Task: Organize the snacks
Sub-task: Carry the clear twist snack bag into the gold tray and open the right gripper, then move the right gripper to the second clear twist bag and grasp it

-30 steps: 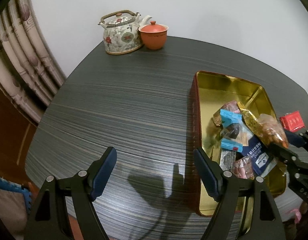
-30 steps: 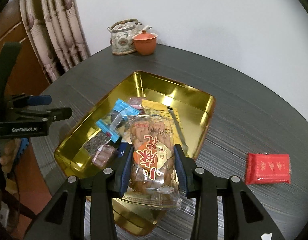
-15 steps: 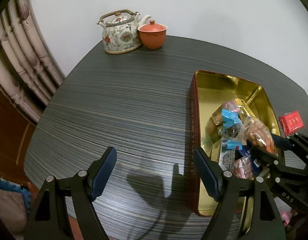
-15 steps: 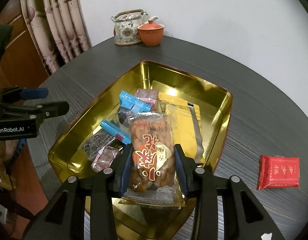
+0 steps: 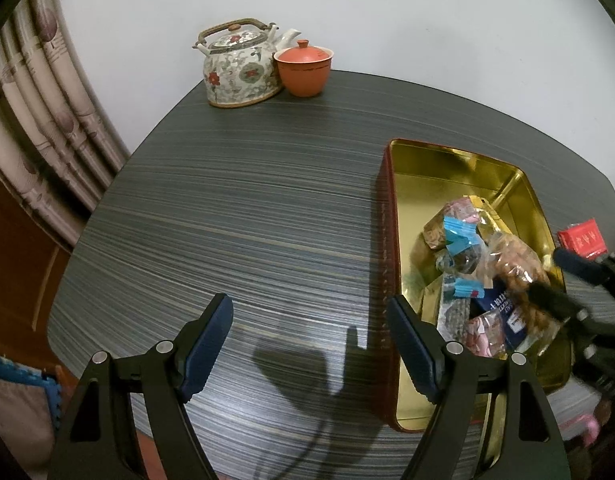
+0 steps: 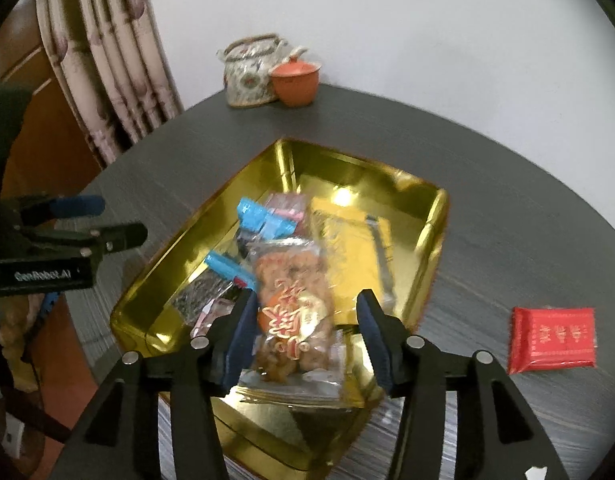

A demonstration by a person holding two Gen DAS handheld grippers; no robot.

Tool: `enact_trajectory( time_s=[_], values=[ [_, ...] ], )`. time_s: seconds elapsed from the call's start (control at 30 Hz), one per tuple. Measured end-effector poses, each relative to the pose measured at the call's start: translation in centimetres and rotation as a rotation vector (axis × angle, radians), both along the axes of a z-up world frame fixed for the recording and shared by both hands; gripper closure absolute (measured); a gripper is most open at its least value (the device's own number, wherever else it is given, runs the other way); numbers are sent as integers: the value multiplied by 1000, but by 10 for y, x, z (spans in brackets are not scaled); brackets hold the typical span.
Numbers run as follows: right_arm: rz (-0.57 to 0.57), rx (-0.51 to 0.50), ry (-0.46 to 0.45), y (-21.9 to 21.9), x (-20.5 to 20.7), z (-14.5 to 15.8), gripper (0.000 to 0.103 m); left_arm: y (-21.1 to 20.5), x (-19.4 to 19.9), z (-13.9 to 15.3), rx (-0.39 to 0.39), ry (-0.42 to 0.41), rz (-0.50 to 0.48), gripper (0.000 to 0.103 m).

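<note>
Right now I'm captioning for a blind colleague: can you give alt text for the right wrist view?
The right gripper has just been opening around a clear peanut snack bag above a gold tin that holds other wrapped snacks. A red packet lies on the dark table outside the tin.

The right gripper (image 6: 305,328) fingers have just opened off the peanut packet (image 6: 293,312).

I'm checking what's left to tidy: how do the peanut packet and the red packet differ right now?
The peanut packet is clear and lies over the gold tin, between the right gripper's just-opening jaws; the red packet is opaque, flat on the table, outside the tin. Both carry printed characters.
</note>
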State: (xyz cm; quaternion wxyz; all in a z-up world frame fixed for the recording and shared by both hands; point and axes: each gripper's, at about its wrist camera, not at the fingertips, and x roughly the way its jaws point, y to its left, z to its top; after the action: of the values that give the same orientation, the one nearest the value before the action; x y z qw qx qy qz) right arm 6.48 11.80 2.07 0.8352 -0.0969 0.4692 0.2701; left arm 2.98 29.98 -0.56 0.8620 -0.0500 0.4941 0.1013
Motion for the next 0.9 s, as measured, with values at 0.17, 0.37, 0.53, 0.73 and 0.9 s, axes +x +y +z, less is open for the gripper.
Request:
enact_trajectory(
  time_s=[0.17, 0.37, 0.53, 0.73, 0.9],
  values=[
    [-73, 8, -42, -27, 13, 15, 53, 0, 0, 0, 1, 0, 0, 24],
    [-215, -59, -68, -90, 44, 14, 53, -1, 0, -1, 3, 2, 2, 24],
    [-341, -130, -65, -151, 71, 8, 53, 1, -1, -5, 13, 12, 2, 24],
    [-454, -178, -29, -210, 108, -3, 53, 5, 0, -10, 21, 19, 14, 24],
    [-490, -203, 0, -234, 132, -16, 53, 8, 2, -14, 14, 24, 25, 24]
  ],
)
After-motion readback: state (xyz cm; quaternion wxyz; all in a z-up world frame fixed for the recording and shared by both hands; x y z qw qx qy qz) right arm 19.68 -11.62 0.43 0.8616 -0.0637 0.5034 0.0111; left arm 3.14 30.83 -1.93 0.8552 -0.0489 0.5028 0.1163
